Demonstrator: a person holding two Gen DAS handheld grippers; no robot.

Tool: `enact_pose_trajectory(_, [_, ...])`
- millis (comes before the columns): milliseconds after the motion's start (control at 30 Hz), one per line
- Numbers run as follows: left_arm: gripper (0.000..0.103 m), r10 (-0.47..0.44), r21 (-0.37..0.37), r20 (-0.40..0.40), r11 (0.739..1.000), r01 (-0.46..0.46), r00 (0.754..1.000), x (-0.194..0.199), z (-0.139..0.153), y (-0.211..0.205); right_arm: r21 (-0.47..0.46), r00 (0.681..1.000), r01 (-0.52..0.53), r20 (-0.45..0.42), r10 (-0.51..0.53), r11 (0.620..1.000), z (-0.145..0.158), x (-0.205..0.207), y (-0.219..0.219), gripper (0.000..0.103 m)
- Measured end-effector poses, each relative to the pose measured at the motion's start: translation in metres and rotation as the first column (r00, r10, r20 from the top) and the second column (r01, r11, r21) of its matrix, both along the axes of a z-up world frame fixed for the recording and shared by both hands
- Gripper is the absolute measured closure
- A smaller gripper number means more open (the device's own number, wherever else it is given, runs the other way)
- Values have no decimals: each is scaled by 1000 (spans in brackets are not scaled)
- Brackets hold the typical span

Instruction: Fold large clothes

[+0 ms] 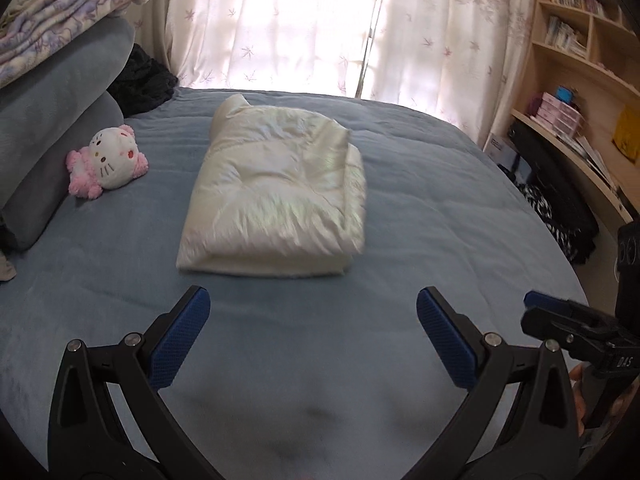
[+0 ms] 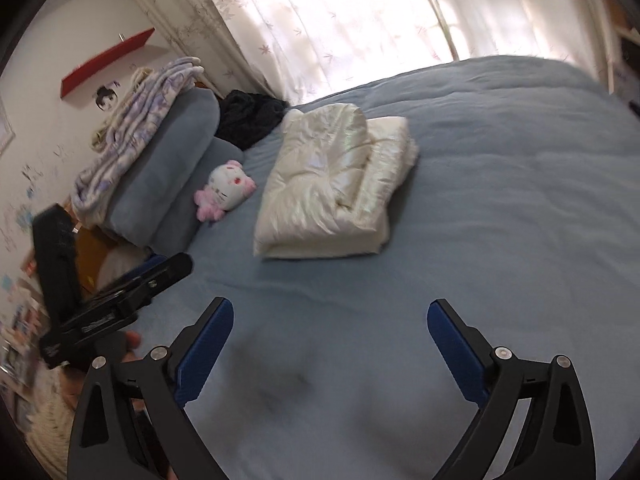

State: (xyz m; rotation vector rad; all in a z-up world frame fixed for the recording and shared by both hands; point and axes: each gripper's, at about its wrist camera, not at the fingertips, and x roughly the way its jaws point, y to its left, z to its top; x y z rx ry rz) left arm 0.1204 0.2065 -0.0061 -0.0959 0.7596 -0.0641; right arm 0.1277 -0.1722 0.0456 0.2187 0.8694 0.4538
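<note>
Left gripper [image 1: 313,306]: jaws wide apart, holding nothing, above blue bedspread [image 1: 440,208]. Right gripper [image 2: 330,318]: likewise spread, unladen. Cream quilted garment [image 1: 276,196]: folded, mid-bed, well apart from both. Hello Kitty plush [image 1: 108,162] against grey pillows [image 1: 52,136]. Floral curtains [image 1: 304,20]; bookshelf [image 1: 576,36] holding books.

Backlit by pale floral curtains [image 1: 280,28] across a bright window. Blue-covered bed [image 1: 440,208] filling the room, grey-blue pillows [image 1: 52,120] stacked left, wooden bookshelf [image 1: 580,40] right, red wall shelf [image 2: 106,62] on the white wall.
</note>
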Motion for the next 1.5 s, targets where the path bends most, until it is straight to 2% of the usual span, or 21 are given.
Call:
enact_pose_trajectory(167, [0, -5, 12, -29, 1000, 6, 1000, -57, -3, -27, -38, 999, 50, -11, -50, 998, 1, -61, -31, 3])
enact_pose_trajectory(367, [0, -5, 22, -58, 1000, 7, 998, -111, -20, -50, -80, 994, 85, -67, -90, 993, -29, -117, -56, 2])
enact_pose_trajectory(533, [0, 30, 51, -86, 998, -26, 996, -146, -37, -70, -129, 980, 157, -102, -170, 979, -47, -165, -78, 1])
enact_pose_trajectory(667, [0, 55, 64, -102, 997, -48, 993, -174, -52, -87, -144, 970, 215, -81, -228, 966, -54, -202, -95, 0])
enact_pose_trajectory(733, [0, 68, 44, -116, 997, -63, 991, -182, -57, -89, -159, 967, 234, -65, -247, 959, -54, -219, -102, 0])
enact_pose_trajectory(900, [0, 71, 35, -136, 997, -67, 988, -204, -58, -99, -164, 963, 256, -39, -266, 953, -45, -247, -115, 0])
enact_pose_trajectory(1033, [0, 52, 48, -101, 998, -47, 994, -222, -44, -107, -138, 969, 238, -36, -245, 961, -34, -263, -119, 0])
enact_pose_trajectory(1333, [1, 43, 83, -34, 996, -40, 999, -241, -14, -116, -168, 966, 249, 106, -234, 954, 5, -294, -119, 0])
enact_pose_trajectory(1500, [1, 52, 89, -21, 995, -49, 998, -245, -6, -116, -174, 966, 250, 115, -232, 953, 12, -298, -119, 0])
